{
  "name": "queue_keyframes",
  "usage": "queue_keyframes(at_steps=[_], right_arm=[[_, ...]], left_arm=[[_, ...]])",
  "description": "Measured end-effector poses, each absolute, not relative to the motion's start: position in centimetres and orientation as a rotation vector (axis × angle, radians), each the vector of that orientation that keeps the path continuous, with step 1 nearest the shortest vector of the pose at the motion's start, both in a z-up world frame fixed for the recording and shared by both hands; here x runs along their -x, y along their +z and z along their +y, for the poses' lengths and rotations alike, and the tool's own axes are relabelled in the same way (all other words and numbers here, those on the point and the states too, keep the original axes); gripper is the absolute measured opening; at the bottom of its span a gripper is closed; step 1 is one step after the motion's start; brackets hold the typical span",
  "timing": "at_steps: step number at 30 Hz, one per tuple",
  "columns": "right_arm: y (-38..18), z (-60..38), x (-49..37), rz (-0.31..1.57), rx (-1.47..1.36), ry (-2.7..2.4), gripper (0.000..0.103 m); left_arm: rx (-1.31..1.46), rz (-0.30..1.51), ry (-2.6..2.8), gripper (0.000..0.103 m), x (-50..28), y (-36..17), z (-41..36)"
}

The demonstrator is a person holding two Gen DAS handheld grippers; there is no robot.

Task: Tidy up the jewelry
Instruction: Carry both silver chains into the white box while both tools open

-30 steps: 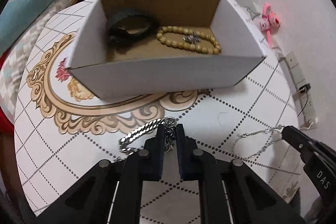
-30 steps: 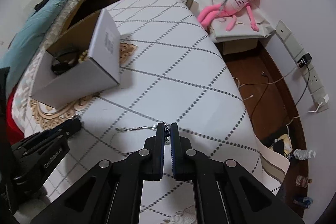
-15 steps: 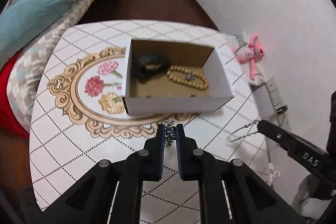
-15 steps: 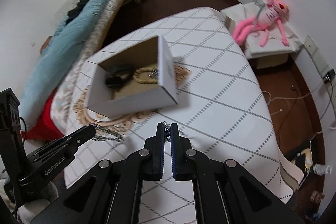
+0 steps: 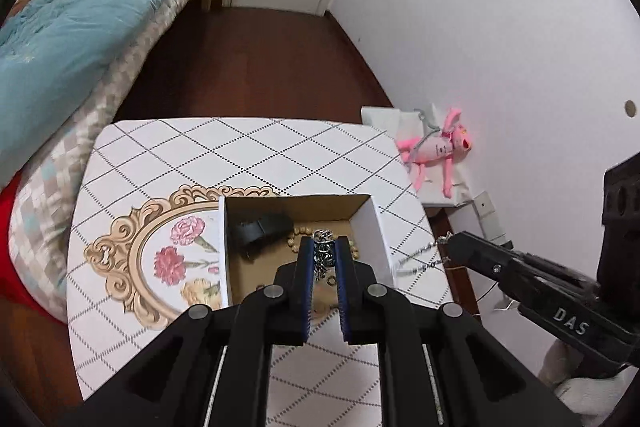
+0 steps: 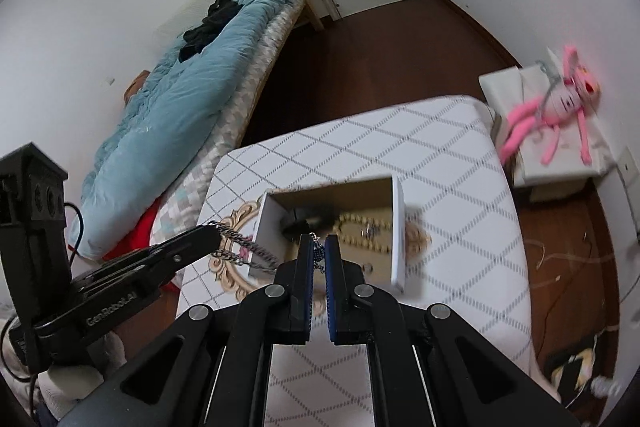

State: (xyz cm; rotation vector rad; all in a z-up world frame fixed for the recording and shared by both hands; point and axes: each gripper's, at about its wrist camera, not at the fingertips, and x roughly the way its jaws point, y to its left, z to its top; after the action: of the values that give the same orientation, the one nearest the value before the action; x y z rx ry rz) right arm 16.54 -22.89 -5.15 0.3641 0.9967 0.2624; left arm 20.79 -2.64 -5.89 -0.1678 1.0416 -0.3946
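An open white cardboard box (image 5: 382, 239) stands on the table and holds a black band (image 5: 262, 229) and a wooden bead bracelet (image 6: 362, 227). My left gripper (image 5: 325, 255) is shut on a thick silver chain (image 5: 323, 257) and holds it high above the box; the chain hangs from it in the right wrist view (image 6: 240, 247). My right gripper (image 6: 319, 251) is shut on a thin silver chain (image 5: 424, 257), also held up in the air near the box's right side.
The table (image 5: 248, 155) has a white diamond-patterned cloth with a gold floral oval (image 5: 160, 259). A bed with a blue quilt (image 6: 180, 107) lies to the left. A pink plush toy (image 5: 438, 151) lies on a low white box by the wall.
Both grippers have risen well above the table, each lifting its chain off the cloth. The box now looks smaller and lies below the fingertips.
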Motion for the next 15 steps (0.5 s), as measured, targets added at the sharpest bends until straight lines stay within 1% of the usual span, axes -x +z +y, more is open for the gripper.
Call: queue_keyframes(at_steps=[7, 10, 13, 14, 15], right_arm=[[-7.2, -21.3, -22.3, 1.098, -0.298, 0.282, 0.006], [-8.7, -20.5, -24.1, 1.149, -0.272, 0.288, 0.006], [-10.2, -19.8, -25.3, 1.199, -0.262, 0.303, 0.006], [-10.8, -19.6, -25.5, 1.213, -0.258, 0.307, 0.006], [-11.3, -19.5, -25.7, 1.226, -0.258, 0.309, 0.006]], left_arm=[[0.133, 1.161, -0.358, 0.008, -24.8, -10.2, -2.9], [0.114, 1.226, -0.296, 0.011, -25.9, -11.9, -2.8], [0.118, 1.284, -0.232, 0.011, -26.6, -13.1, -2.2], [0.126, 1.285, -0.22, 0.013, -26.7, -13.2, -1.9], [0.128, 1.283, -0.205, 0.017, -26.7, -13.3, -1.7]])
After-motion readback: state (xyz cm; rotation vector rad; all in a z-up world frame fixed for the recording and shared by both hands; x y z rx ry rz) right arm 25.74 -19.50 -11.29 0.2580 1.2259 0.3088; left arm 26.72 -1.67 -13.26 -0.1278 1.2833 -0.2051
